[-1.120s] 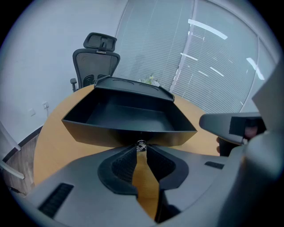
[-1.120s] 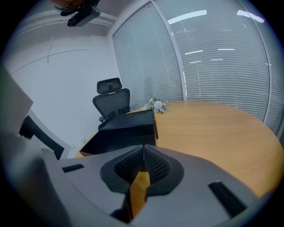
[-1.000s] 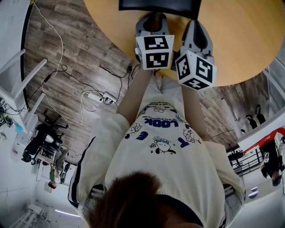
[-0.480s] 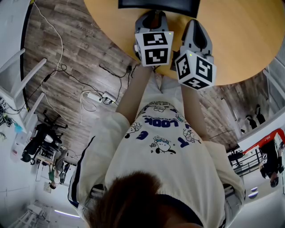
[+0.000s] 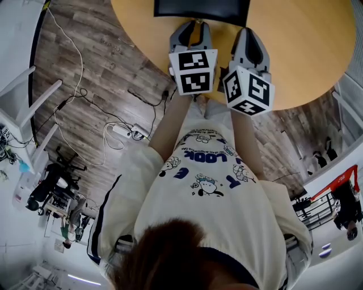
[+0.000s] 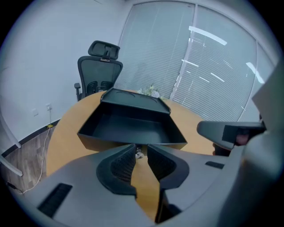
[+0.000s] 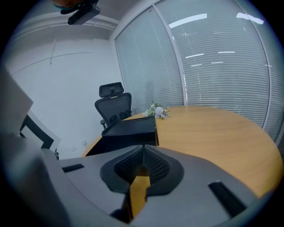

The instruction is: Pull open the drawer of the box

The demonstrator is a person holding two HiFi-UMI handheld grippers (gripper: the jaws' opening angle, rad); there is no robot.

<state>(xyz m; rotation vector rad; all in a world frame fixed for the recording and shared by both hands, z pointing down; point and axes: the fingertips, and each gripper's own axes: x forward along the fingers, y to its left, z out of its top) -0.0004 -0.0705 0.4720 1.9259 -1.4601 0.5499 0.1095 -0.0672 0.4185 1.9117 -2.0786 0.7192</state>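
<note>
The black box (image 6: 133, 98) stands on the round orange table (image 6: 66, 128), and its drawer (image 6: 128, 128) is pulled out towards me, showing a bare inside. My left gripper (image 6: 141, 148) sits just in front of the drawer's front wall. Its jaws are opening, and the small silvery pull (image 6: 139, 154) lies loose between their tips. My right gripper (image 7: 143, 148) is shut on nothing, to the right of the box (image 7: 128, 128). In the head view both grippers, left (image 5: 191, 25) and right (image 5: 248, 37), point at the box (image 5: 201, 10).
A black office chair (image 6: 100, 66) stands behind the table, and a small bunch of flowers (image 6: 151, 91) lies beyond the box. Window blinds run along the far side. Cables and a power strip (image 5: 122, 129) lie on the wooden floor to the left.
The left gripper's jaws have spread a little, with table now showing between them. The left gripper has edged slightly back towards the person. The right gripper has held its place.
</note>
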